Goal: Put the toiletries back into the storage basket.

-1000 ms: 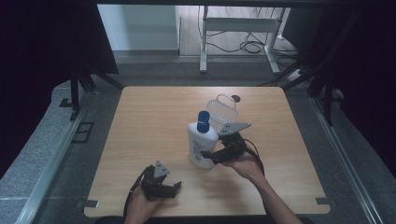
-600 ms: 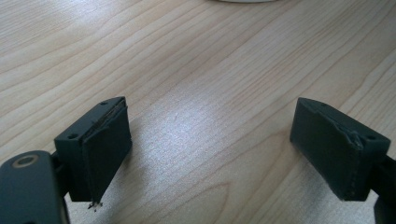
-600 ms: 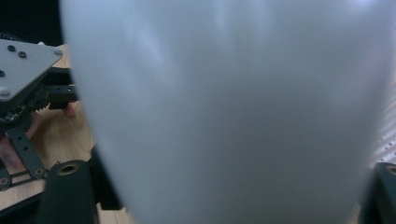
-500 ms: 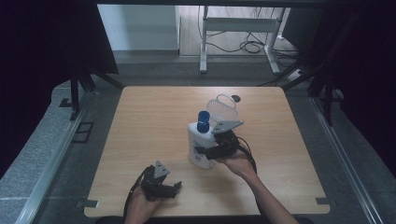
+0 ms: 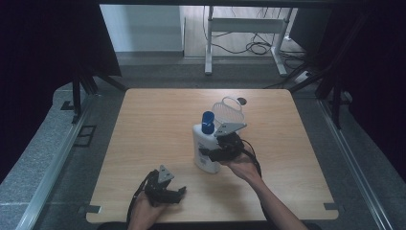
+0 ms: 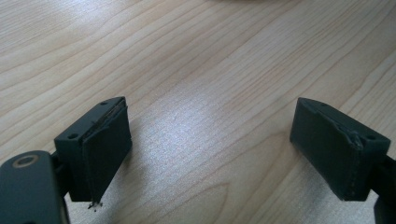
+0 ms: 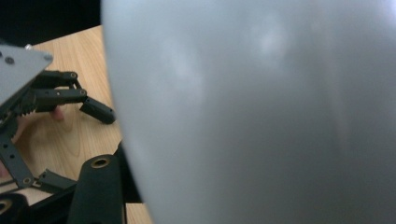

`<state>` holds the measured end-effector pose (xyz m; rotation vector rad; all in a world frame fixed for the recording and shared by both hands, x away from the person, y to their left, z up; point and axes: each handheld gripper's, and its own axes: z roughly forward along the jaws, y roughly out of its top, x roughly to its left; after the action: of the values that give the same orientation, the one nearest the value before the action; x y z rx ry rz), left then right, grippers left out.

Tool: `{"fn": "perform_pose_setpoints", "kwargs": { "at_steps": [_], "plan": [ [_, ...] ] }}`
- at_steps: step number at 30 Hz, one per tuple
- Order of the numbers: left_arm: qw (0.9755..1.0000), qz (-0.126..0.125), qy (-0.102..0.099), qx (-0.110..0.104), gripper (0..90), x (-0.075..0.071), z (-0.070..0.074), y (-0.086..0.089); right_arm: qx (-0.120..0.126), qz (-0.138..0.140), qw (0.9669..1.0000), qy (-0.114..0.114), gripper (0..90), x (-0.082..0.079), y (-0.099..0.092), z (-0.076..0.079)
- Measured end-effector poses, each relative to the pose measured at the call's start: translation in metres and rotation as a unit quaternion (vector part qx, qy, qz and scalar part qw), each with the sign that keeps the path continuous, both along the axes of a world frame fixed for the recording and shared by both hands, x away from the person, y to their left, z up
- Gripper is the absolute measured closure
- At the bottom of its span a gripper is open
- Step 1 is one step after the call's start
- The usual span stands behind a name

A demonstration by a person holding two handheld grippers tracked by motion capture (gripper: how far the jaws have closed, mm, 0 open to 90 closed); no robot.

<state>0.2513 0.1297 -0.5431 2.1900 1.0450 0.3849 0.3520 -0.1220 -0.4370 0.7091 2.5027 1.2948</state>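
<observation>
Right tongs had just clamped shut on the bottle; lifting was left. Left tongs sat wide open, empty.

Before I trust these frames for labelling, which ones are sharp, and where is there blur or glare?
High view: dim, dark surround, white bottle readable. Left gripper view: sharp wood grain, soft glare patch on the table. Right gripper view: the bottle sits too close, a featureless grey blur; the left gripper behind is clearer.
</observation>
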Motion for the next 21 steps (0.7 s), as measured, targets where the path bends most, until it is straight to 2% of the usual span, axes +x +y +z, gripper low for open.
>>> {"fn": "perform_pose_setpoints", "kwargs": {
  "at_steps": [21],
  "plan": [
    [1.0, 0.002, -0.002, -0.003, 11.9, 0.0, 0.0, 0.0, 0.011, -0.001, 0.9999, -0.012, 37.3, 0.014, -0.012, 0.042]
  ]
}}
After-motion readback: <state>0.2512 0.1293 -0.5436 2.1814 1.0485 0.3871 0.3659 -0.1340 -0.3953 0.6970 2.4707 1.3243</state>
